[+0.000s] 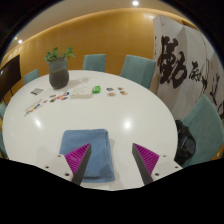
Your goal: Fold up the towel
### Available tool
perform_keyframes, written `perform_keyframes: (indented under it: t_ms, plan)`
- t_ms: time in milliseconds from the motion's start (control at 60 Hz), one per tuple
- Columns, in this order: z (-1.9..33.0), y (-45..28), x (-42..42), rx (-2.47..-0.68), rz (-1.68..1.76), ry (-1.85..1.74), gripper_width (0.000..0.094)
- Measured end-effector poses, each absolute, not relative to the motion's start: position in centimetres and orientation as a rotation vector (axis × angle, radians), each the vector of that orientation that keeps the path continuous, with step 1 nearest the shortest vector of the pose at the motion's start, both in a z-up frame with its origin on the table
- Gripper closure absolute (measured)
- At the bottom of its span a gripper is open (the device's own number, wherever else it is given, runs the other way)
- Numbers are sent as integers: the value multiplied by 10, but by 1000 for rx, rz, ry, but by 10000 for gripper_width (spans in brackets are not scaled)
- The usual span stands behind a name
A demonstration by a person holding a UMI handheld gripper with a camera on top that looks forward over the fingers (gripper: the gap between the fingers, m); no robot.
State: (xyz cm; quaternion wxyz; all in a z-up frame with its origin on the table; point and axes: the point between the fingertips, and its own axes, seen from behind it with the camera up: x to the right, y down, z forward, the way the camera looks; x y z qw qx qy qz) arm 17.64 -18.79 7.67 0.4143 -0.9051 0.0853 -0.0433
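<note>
A blue towel (92, 150) lies flat on the round white table (130, 115), near its front edge. It looks folded into a rectangle. My gripper (112, 157) hovers above the table's front edge with its fingers wide apart and nothing between them. The left finger (77, 157) is over the towel's near left part. The right finger (147, 156) is over bare table to the right of the towel.
A potted plant (58, 68) stands at the far left of the table. Small items (97, 90) and cards (47, 99) lie near the far side. Teal chairs (138, 68) ring the table. A banner with black calligraphy (187, 68) hangs at the right.
</note>
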Motion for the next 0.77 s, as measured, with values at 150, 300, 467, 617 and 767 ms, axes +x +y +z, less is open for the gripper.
perform_keyframes:
  t_ms: [150,300,467,617,767]
  plan:
    - [128,-236,134,-2251,-127,156,81]
    - [172,-298,82,-2229,-133,155,71]
    - [201,-369,44,-2211,-165,189,71]
    - [219,-412,24,-2200,-204,206,71]
    - [227,-432,11,-2194,-196,213,70]
